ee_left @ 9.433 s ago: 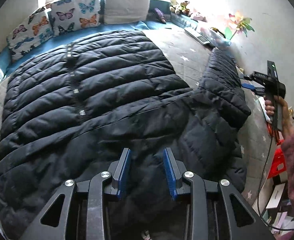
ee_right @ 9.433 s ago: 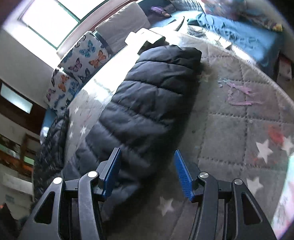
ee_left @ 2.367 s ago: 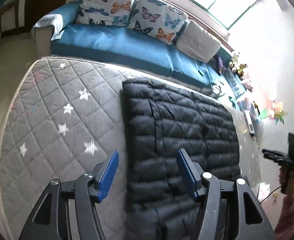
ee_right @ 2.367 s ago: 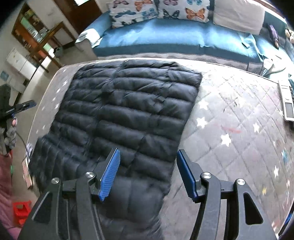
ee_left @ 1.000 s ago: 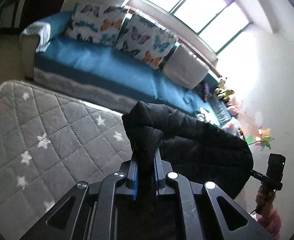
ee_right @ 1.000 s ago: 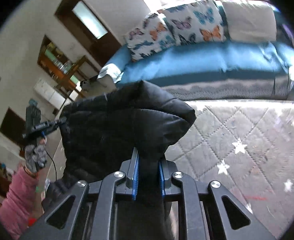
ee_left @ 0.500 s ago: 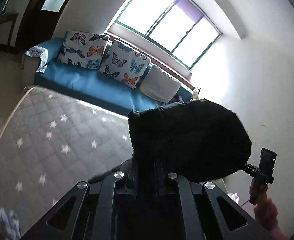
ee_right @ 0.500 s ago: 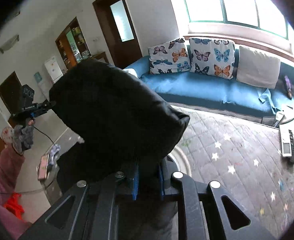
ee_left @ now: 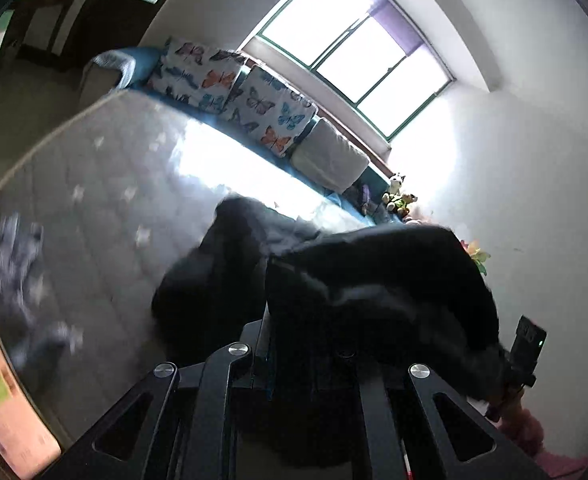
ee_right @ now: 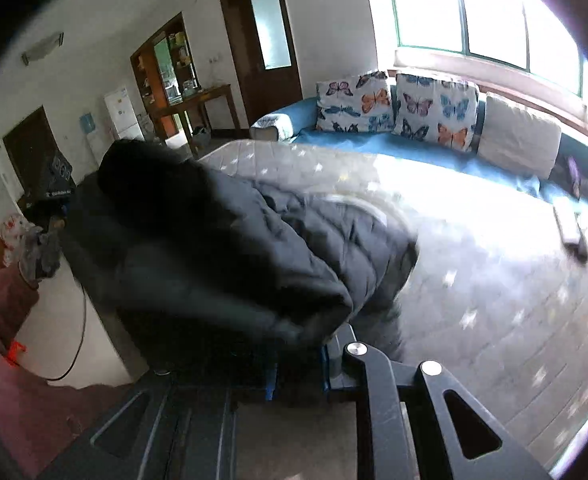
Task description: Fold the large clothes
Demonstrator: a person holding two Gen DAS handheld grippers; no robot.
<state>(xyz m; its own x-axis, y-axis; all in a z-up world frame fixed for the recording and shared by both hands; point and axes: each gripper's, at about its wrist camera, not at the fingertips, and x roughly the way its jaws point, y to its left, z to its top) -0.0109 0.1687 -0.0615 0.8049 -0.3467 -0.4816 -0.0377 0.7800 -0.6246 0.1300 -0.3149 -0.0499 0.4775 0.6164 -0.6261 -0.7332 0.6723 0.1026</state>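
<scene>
**Jacket hem lifted and carried over for the fold**

On the left, the left tool (ee_left: 294,344) is clenched on one corner of the black puffer jacket (ee_left: 374,292). A second ago that corner had only just come off the quilted mattress (ee_left: 94,200); now the padded bulk billows above the tool, while part of the jacket still trails on the mattress. To the right, the right tool (ee_right: 298,364) is likewise clamped on the other corner (ee_right: 214,248) — the fabric rolls over its jaws. The sleeves were folded in earlier, so this looks like the final fold, hem towards collar. Both grips need to hold until the edge is laid down squarely.
</scene>
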